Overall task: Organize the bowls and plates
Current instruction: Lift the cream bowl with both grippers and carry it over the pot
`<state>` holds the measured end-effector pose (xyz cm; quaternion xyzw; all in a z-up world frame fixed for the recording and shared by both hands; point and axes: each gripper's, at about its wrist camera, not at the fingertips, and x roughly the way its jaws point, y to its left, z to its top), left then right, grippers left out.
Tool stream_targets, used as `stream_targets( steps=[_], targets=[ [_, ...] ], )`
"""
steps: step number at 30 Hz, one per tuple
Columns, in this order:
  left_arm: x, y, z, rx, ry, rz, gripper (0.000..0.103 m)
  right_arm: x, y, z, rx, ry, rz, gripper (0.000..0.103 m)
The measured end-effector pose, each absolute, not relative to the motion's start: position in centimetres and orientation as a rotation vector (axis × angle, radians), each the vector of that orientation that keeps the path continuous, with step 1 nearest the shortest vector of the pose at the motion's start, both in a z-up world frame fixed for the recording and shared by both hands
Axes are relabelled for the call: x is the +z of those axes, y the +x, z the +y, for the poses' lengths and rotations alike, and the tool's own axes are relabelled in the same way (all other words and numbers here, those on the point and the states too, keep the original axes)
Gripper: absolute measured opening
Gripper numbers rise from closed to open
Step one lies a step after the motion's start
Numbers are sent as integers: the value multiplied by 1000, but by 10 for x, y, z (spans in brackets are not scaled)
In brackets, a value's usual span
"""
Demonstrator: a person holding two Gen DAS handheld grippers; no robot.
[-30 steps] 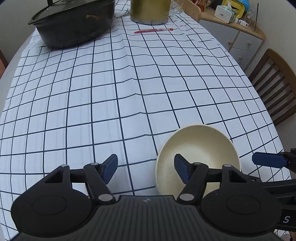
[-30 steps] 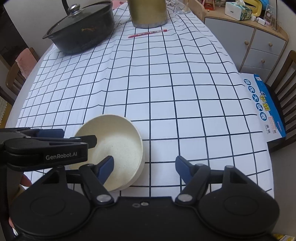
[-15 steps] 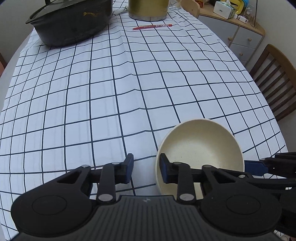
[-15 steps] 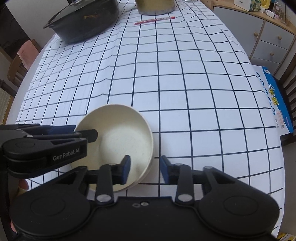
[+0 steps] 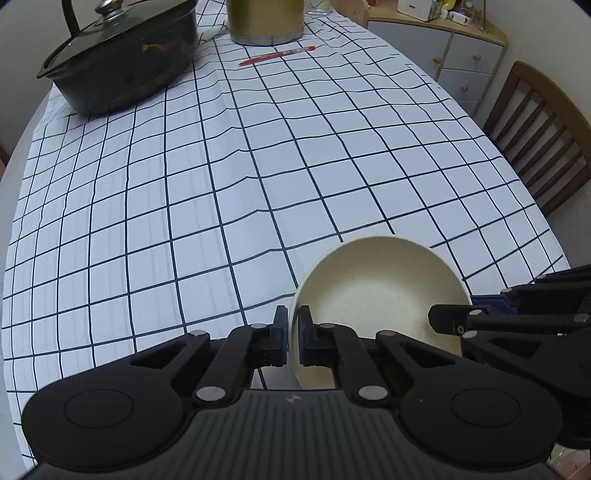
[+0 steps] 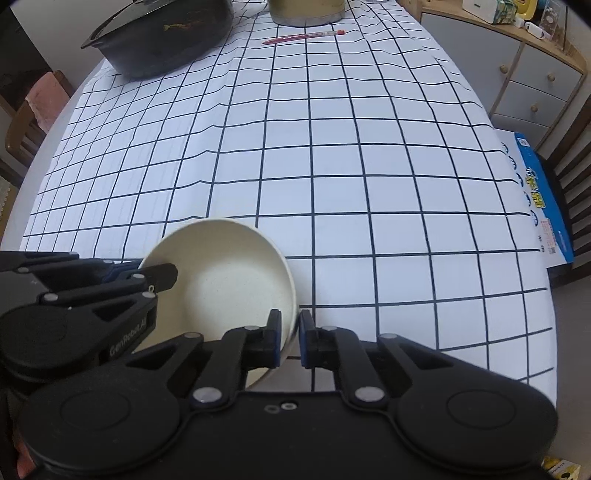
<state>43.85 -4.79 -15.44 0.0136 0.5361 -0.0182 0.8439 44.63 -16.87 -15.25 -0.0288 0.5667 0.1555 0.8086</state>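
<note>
The cream bowl (image 5: 380, 306) is pinched on opposite sides of its rim at the near edge of the checked tablecloth (image 5: 258, 177): the left gripper (image 5: 293, 338) is clamped on the rim at the bowl's 9 o'clock, the right gripper (image 6: 288, 339) at its 3 o'clock (both sets of jaws have just been closing onto it). Farther off, at 11 o'clock, the black lidded pot (image 5: 122, 59) is seen, with a red pen (image 5: 277, 55) and a gold canister (image 5: 266, 18) at 12. Only the right wrist view shows a blue box (image 6: 539, 199) at 3 o'clock off the table's edge, while the wooden chair (image 5: 543, 136) at 2 o'clock is shown clearly by the left view.

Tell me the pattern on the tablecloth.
White with a dark blue grid of squares; the tablecloth shows best in the right wrist view.
</note>
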Motion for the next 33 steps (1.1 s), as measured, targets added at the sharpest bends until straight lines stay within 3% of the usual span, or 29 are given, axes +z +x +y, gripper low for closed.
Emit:
stream_targets(
  steps=[18, 33],
  targets=[
    [-93, 378, -64, -58, 45, 1099, 4, -100, 397, -191, 324, -51, 1191, 8],
    [-27, 280, -67, 45, 39, 1030, 4, -39, 315, -191, 439, -82, 1111, 8]
  ],
)
